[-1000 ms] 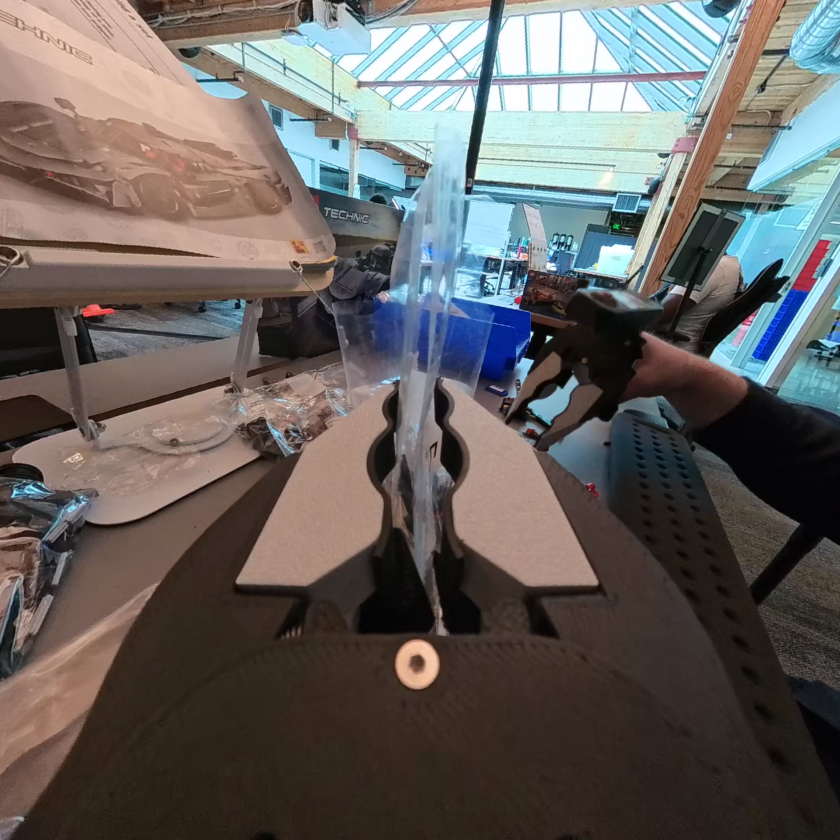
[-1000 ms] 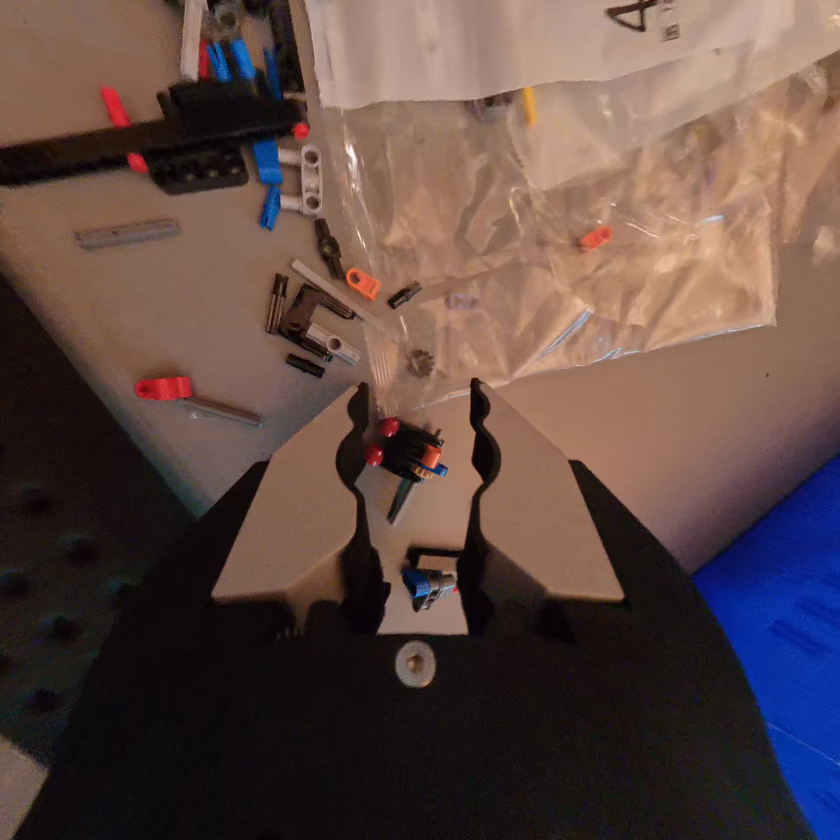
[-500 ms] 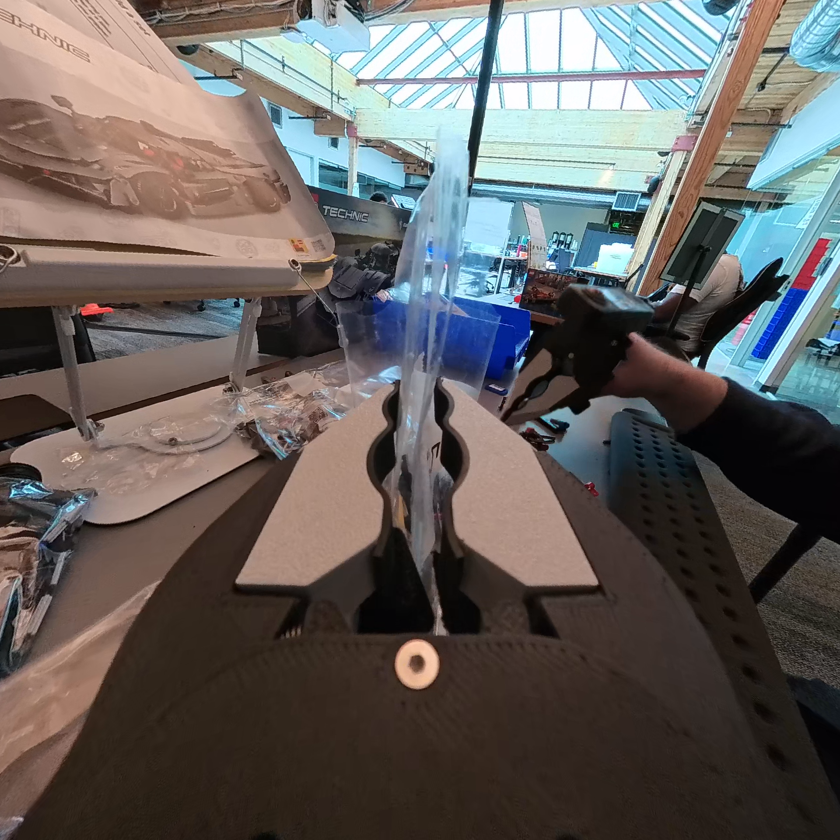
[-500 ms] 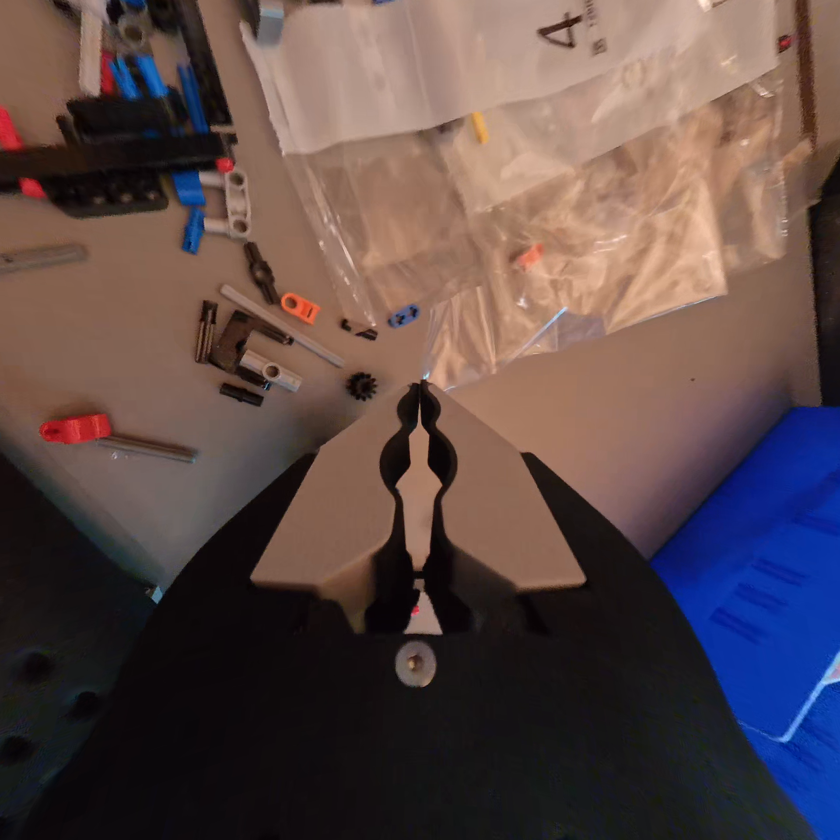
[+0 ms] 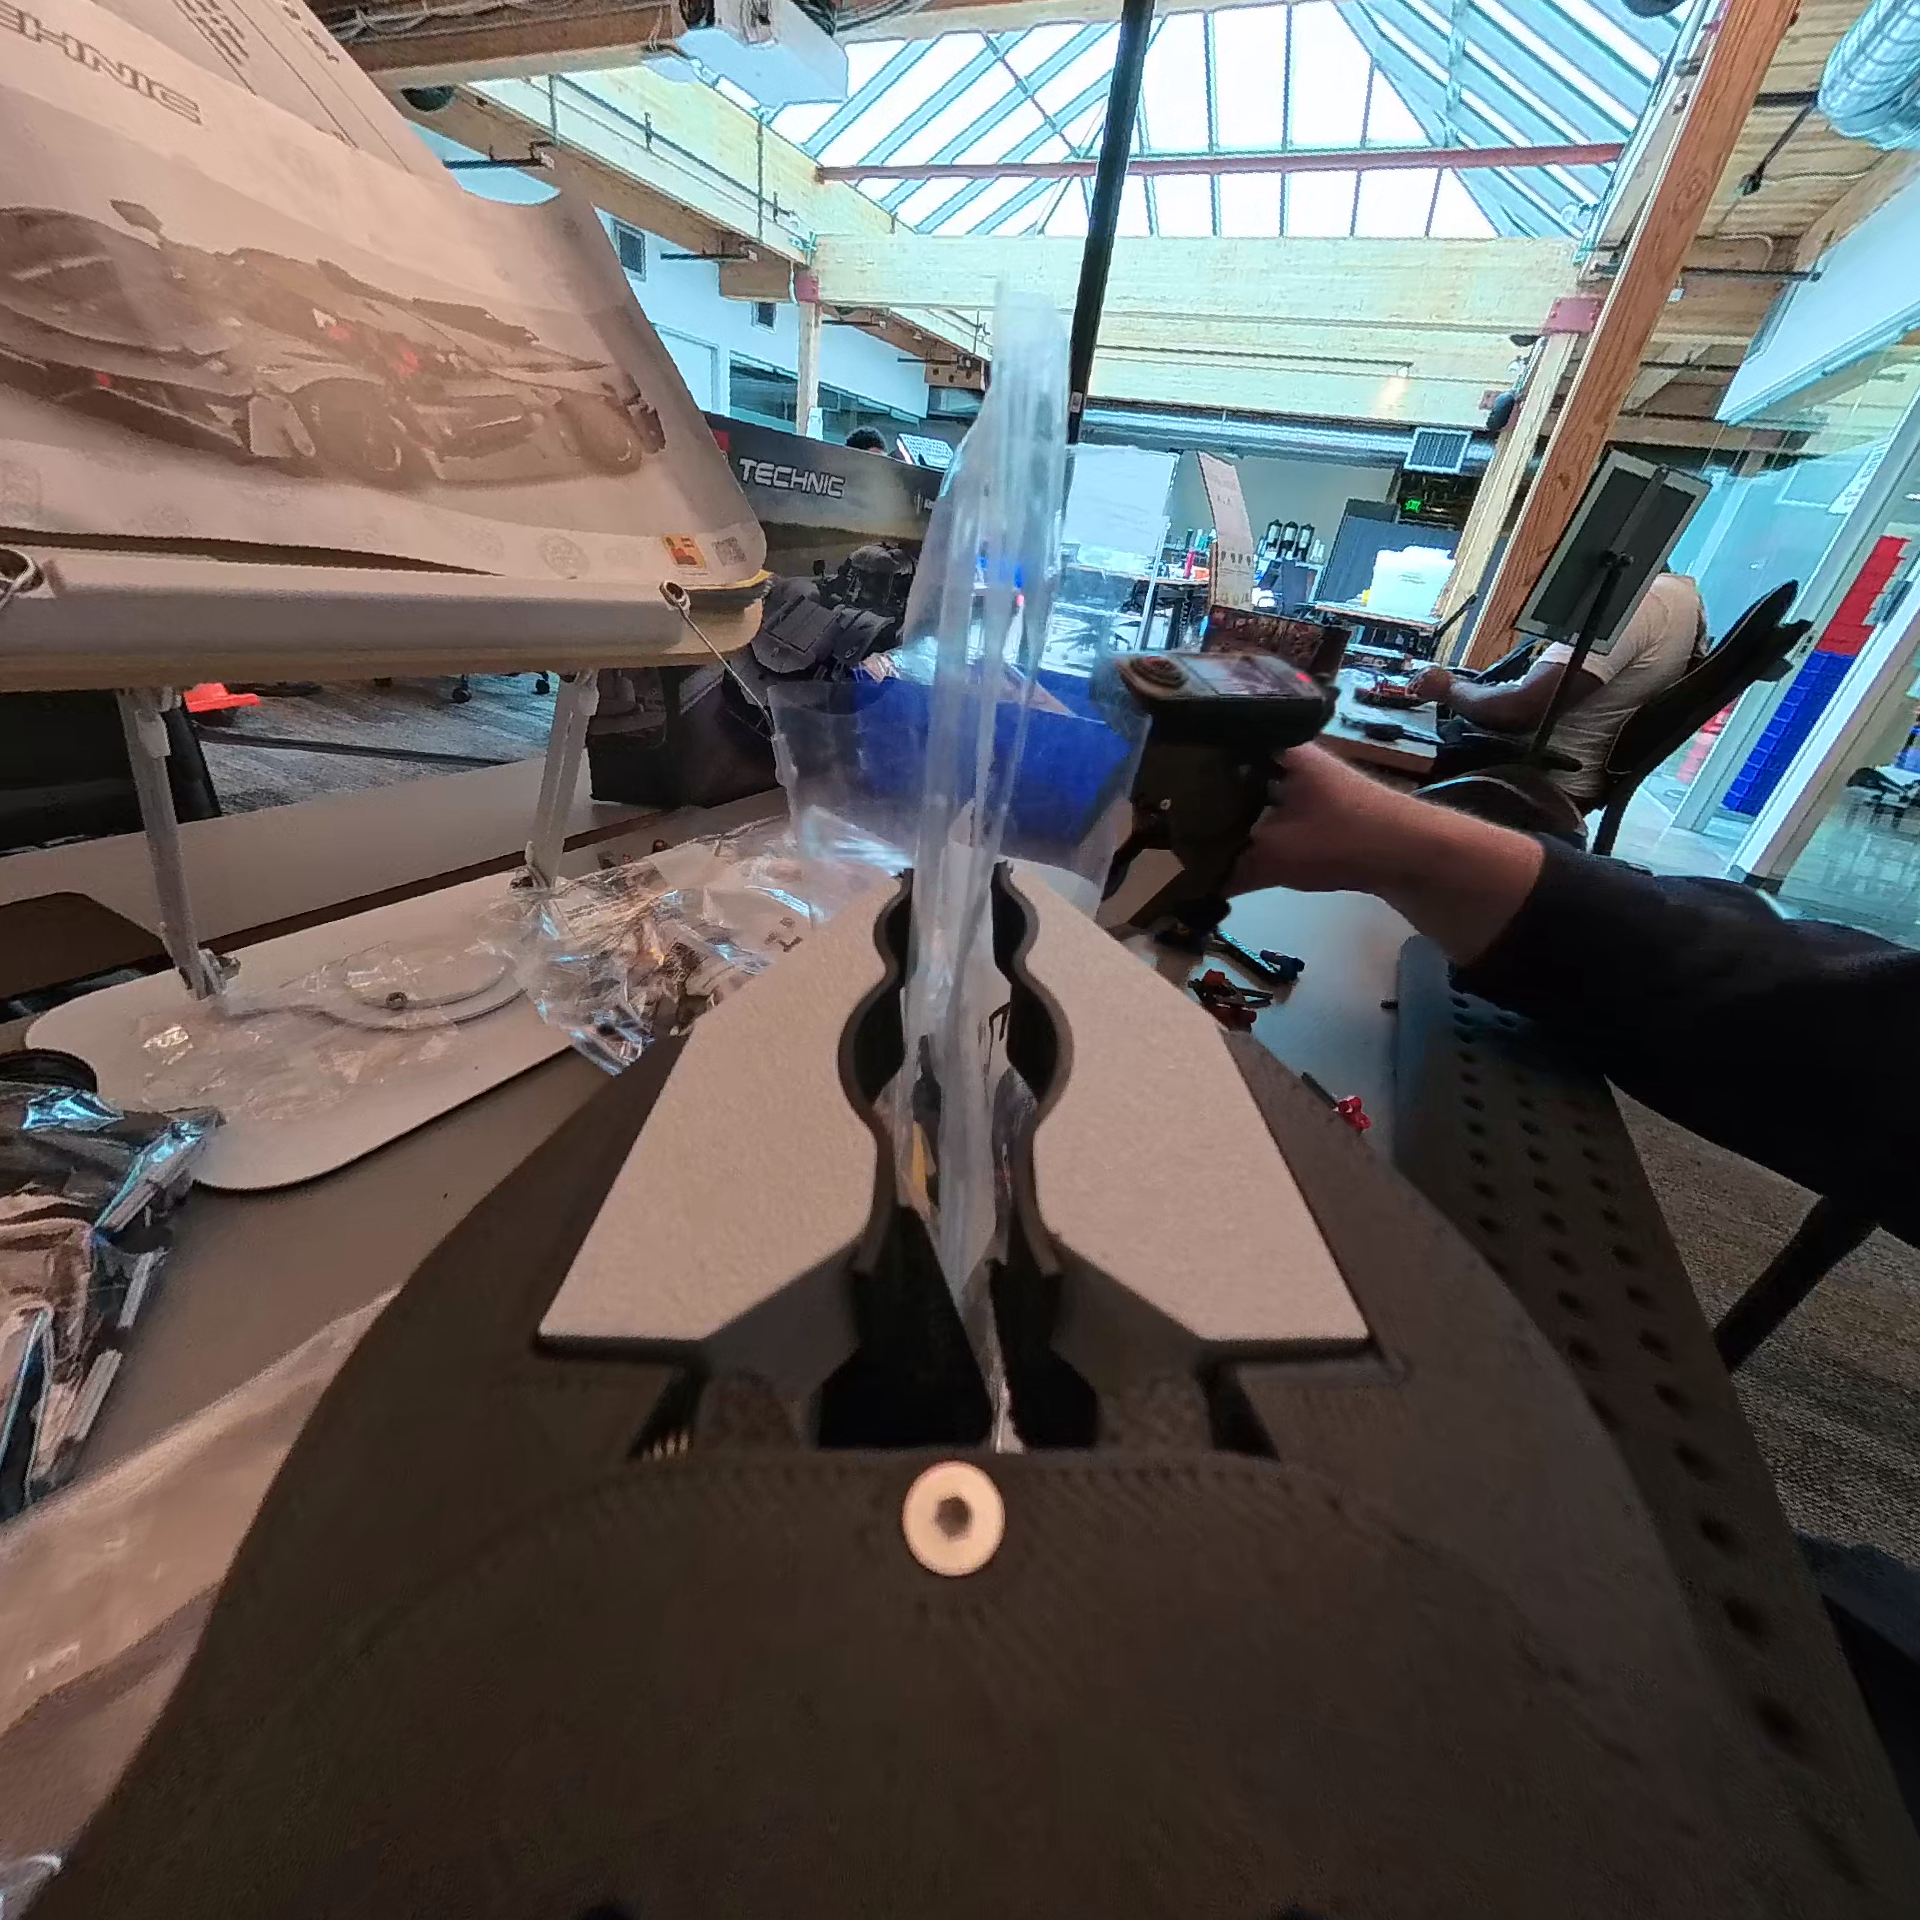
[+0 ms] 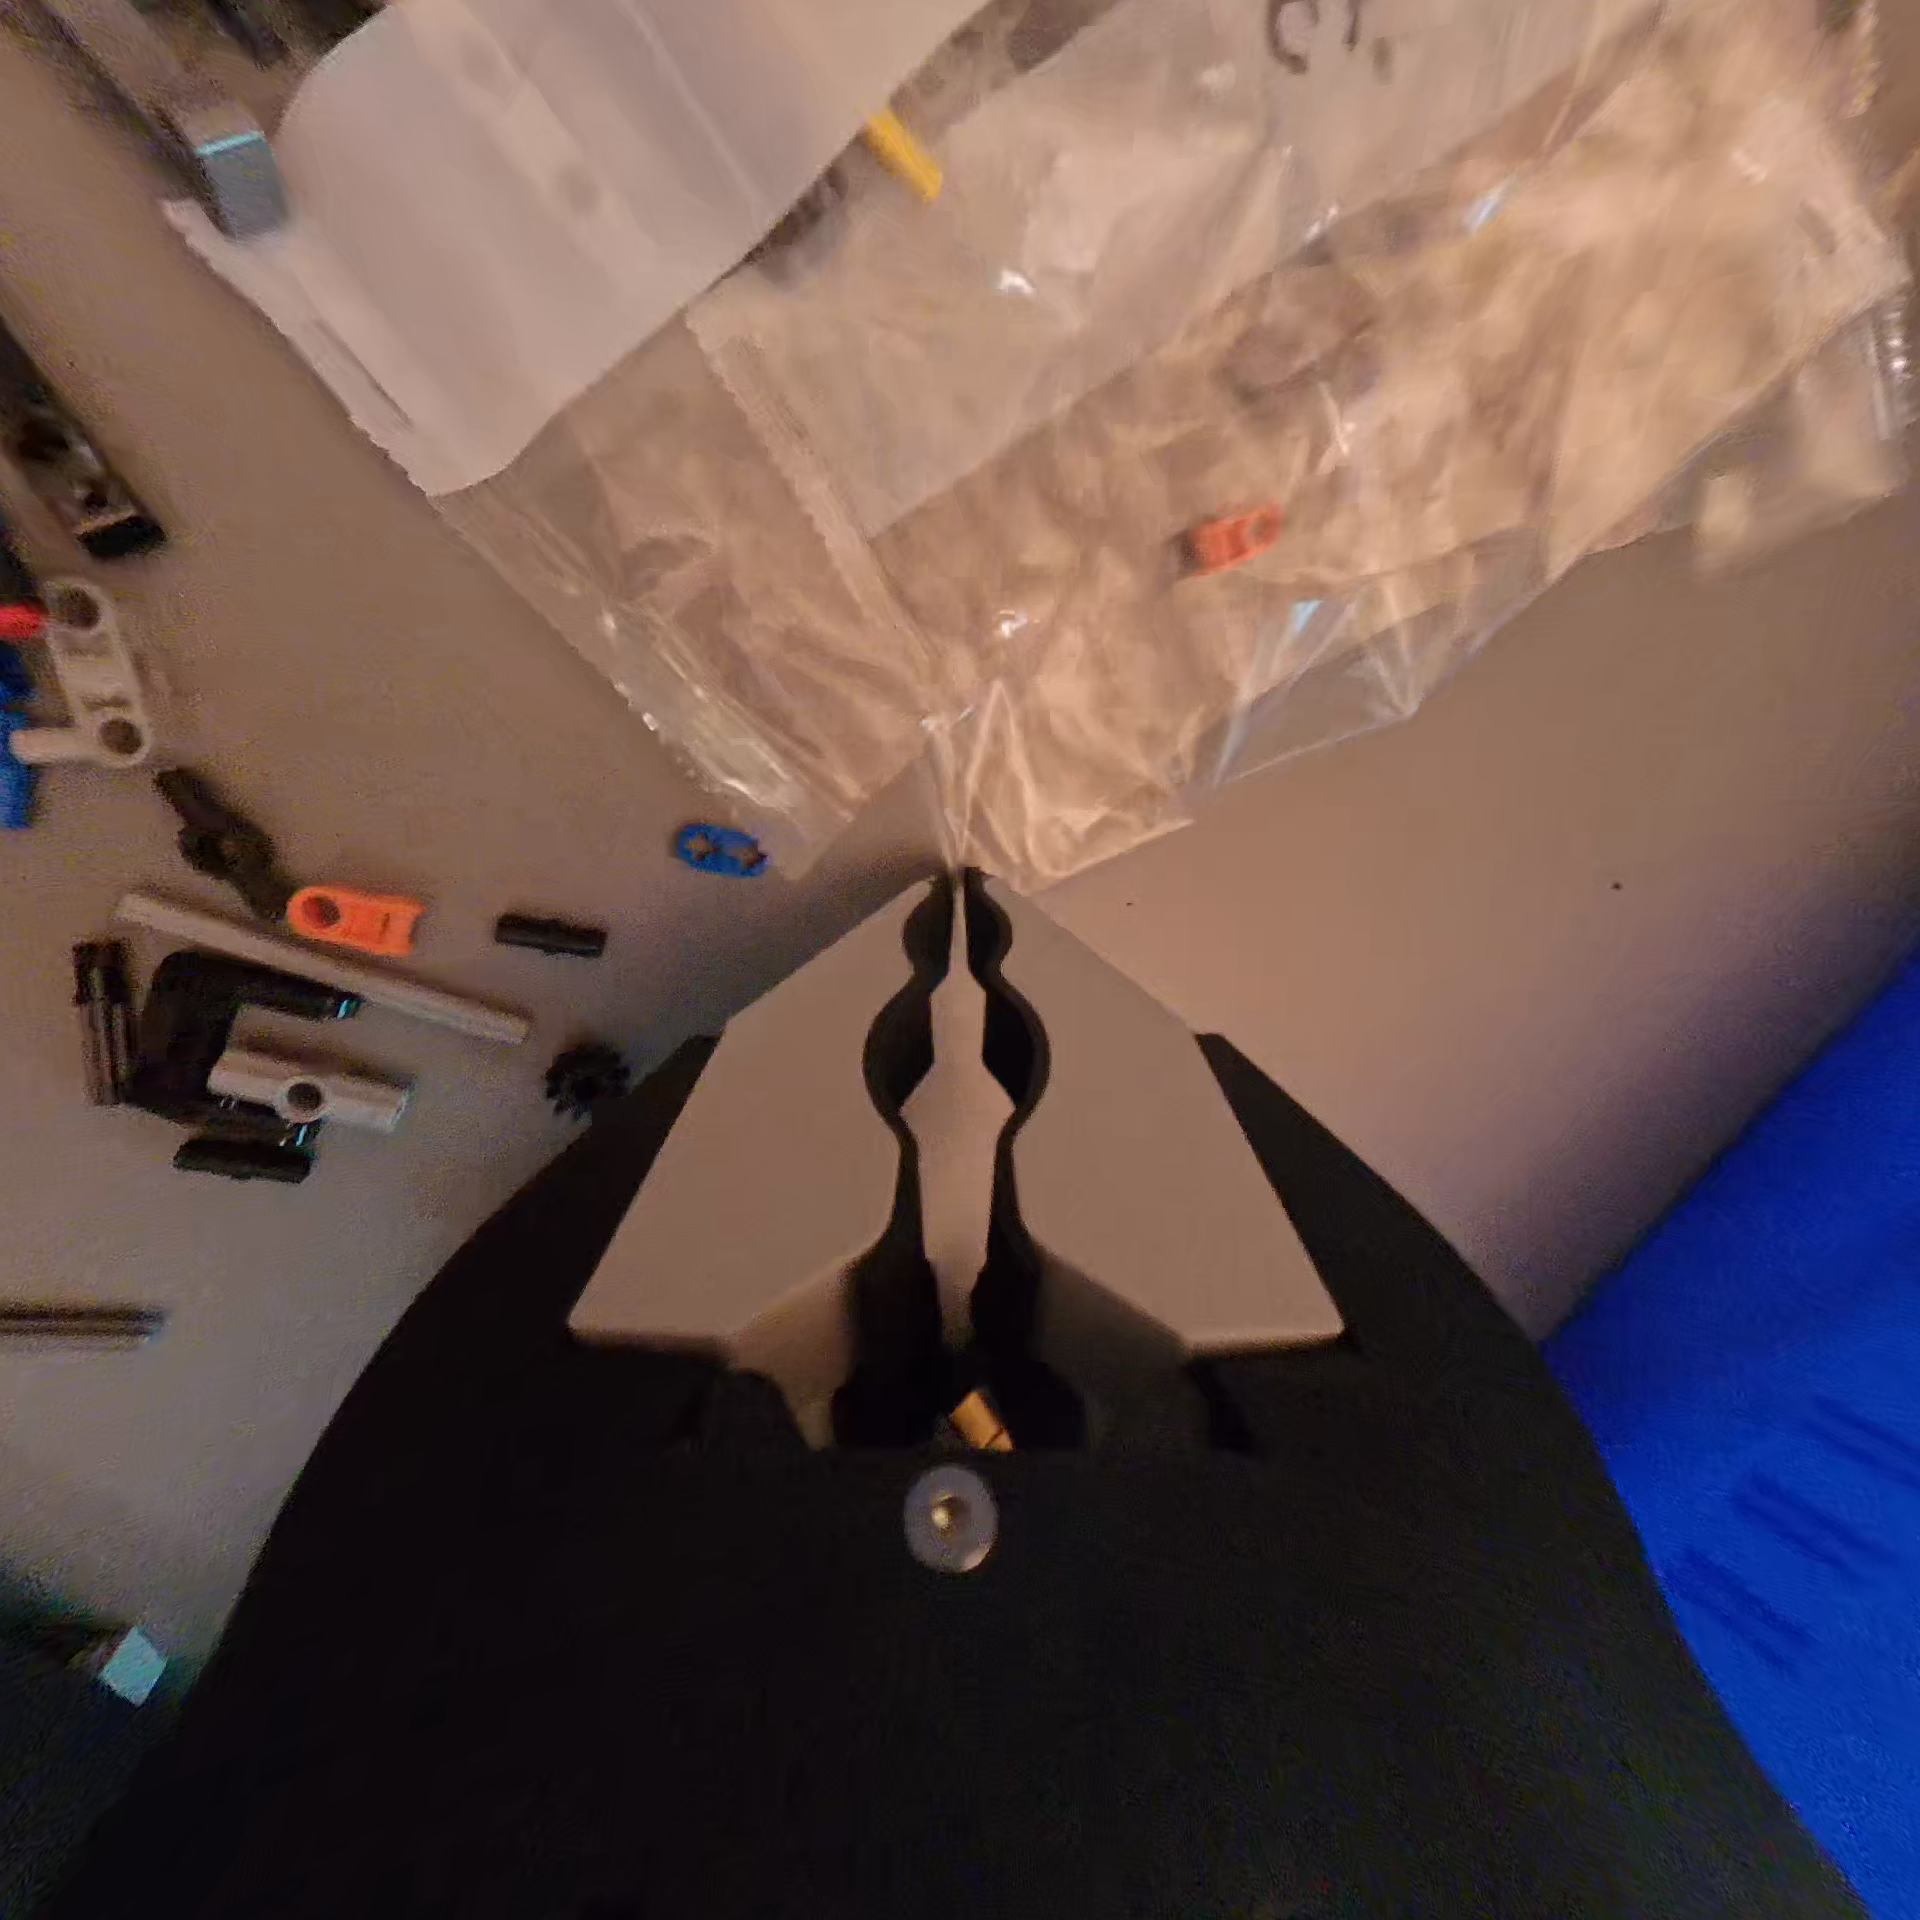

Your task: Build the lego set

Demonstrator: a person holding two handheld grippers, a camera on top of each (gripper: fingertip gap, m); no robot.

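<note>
2 hand-held grippers, left point(image 5: 951, 914) clamped on an upright clear bag point(image 5: 987, 644), right point(image 6: 958, 883) pinching another bag's corner point(image 6: 1039, 644), probably to open them.

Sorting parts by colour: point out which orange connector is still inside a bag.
The orange connector in the clear bag, up right of the right gripper. The other orange connector lies loose on the table among black pins.

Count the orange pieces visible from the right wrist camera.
2: one orange piece loose on the table left of the right gripper, one orange piece inside the clear bag. The bag may hide more.
</note>
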